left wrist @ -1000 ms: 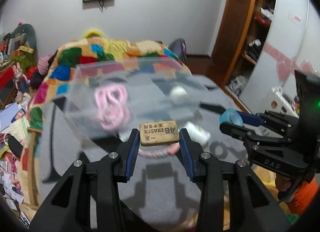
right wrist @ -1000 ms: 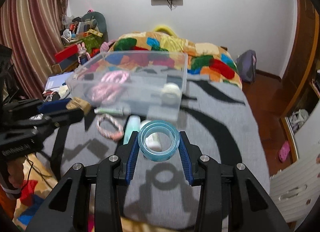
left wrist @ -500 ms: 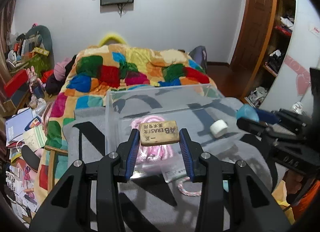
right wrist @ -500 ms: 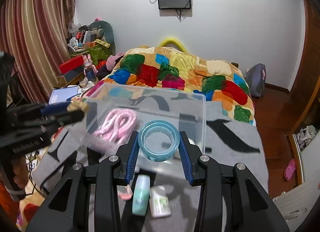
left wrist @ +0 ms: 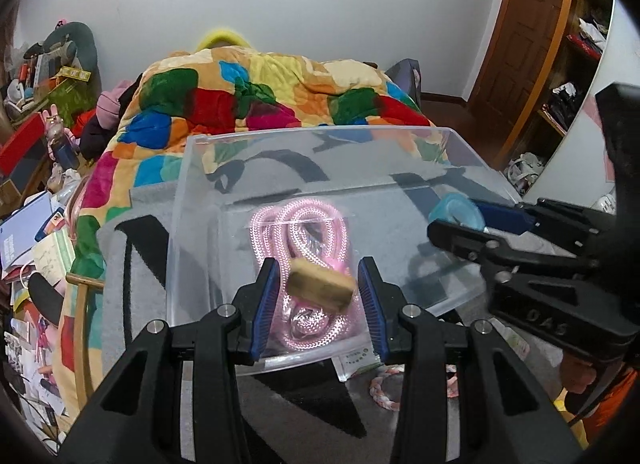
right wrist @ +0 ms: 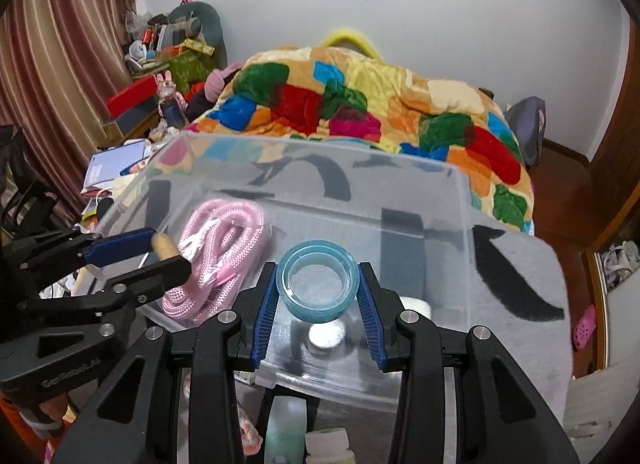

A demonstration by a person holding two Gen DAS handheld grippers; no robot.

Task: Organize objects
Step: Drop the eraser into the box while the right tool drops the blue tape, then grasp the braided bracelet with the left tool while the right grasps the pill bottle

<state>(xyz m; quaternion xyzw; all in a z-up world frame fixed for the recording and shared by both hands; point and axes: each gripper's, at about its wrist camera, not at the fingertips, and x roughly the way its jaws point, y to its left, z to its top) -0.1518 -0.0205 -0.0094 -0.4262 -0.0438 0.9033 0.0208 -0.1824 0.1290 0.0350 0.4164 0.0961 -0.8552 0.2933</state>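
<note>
A clear plastic bin (left wrist: 192, 200) (right wrist: 460, 224) sits on the grey bed cover. In it lie a pink rope (left wrist: 308, 232) (right wrist: 216, 248) and a white tape roll (right wrist: 416, 304). My left gripper (left wrist: 320, 288) hangs over the bin's near part with its jaws spread; the tan eraser (left wrist: 322, 291) is blurred and tilted between them, touching neither pad. My right gripper (right wrist: 318, 288) is shut on a blue tape roll (right wrist: 318, 280) (left wrist: 454, 210) above the bin's near right side. Each gripper shows in the other's view.
A colourful patchwork quilt (left wrist: 260, 104) lies behind the bin. A braided pink-white ring (left wrist: 384, 388), a green tube (right wrist: 286, 432) and a small white bottle (right wrist: 328, 440) lie on the cover in front of the bin. Clutter fills the left bedside (left wrist: 32, 224); a wooden door (left wrist: 528, 24) stands right.
Both grippers moved forward over the bin. The left jaws opened and the eraser has come loose, tilting and dropping between them. The right gripper still holds the blue tape.
</note>
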